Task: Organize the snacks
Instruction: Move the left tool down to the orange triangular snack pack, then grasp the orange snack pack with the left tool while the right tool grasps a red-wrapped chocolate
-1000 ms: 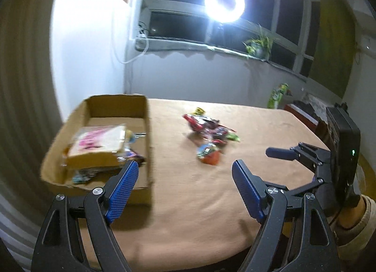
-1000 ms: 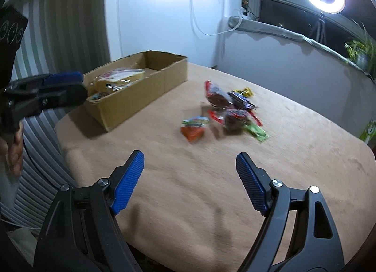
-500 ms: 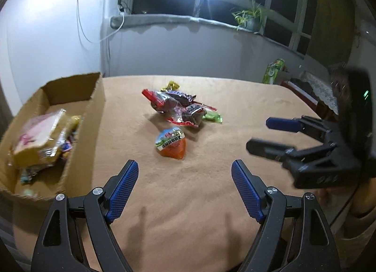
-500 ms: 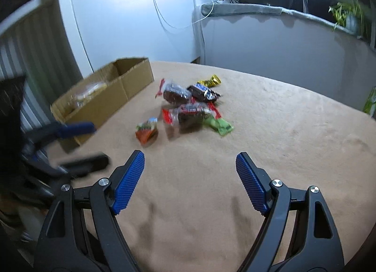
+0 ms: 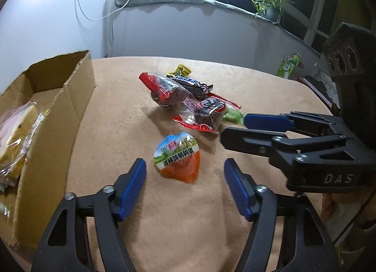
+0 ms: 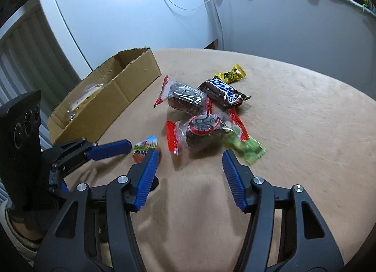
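A pile of wrapped snacks lies mid-table: two red-ended brown cakes [image 5: 169, 91] [image 6: 202, 128], a Snickers bar [image 6: 222, 92], a yellow candy [image 6: 231, 74] and a green wrapper [image 6: 249, 147]. An orange egg-shaped snack [image 5: 178, 158] lies apart, nearer me. My left gripper [image 5: 185, 166] hovers just short of it, jaws closing, with its near end between the tips and untouched. My right gripper [image 6: 189, 158] [image 5: 231, 128] hangs in front of the lower red cake, jaws closing, nothing pressed by its pads.
An open cardboard box [image 5: 72, 98] [image 6: 112, 93] with bagged snacks inside stands at the table's left. The tan table [image 6: 305, 119] has a rounded edge. A wall, a cable and a windowsill with a plant [image 5: 270, 9] lie behind.
Both grippers have moved in toward the snack pile and lower, and their jaws have narrowed. The orange snack now lies just ahead of the left fingertips.
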